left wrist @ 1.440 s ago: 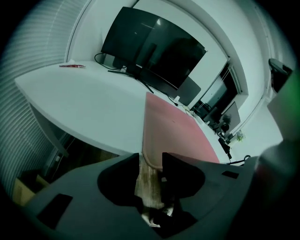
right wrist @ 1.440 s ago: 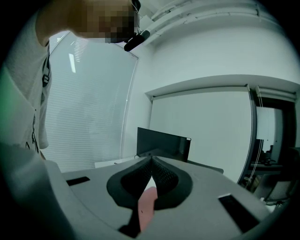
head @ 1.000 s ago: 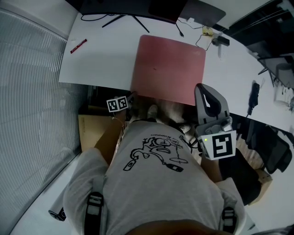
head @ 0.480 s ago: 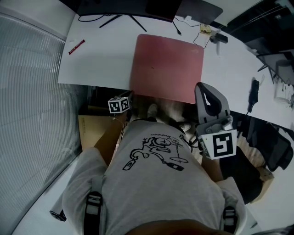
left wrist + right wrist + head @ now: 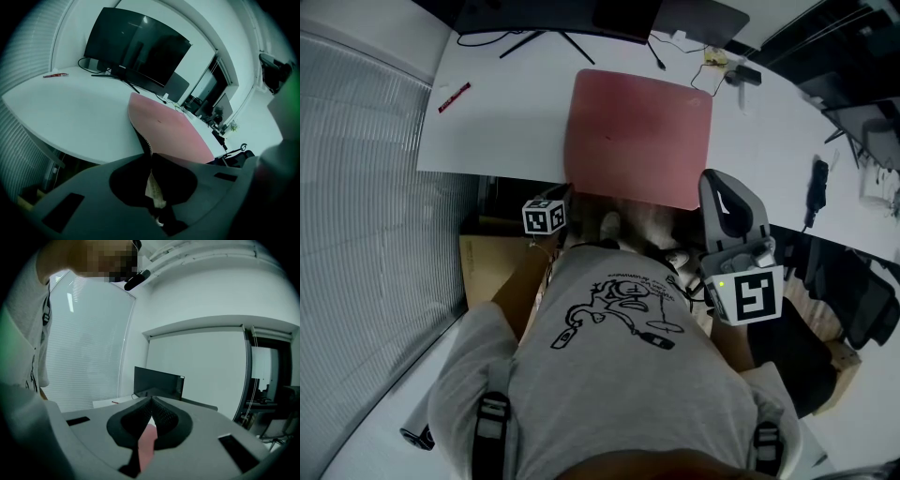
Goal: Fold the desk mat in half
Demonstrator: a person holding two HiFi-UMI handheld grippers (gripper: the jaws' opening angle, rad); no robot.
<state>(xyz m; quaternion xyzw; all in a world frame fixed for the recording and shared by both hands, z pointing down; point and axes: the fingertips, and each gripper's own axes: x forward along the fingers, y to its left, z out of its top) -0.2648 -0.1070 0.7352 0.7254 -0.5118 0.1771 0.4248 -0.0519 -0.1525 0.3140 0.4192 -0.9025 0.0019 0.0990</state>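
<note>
Desk mat on white desk, black monitor behind

Desk mat, pink-red rectangle with rounded corners and dark underside, unfolded, flat on white worktop, near edge overhanging the worktop's front, near-left corner upturned, pinched in left gripper.

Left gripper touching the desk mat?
Touching. The left gripper view shows the left gripper with its jaws shut on the near edge of the desk mat.
</note>
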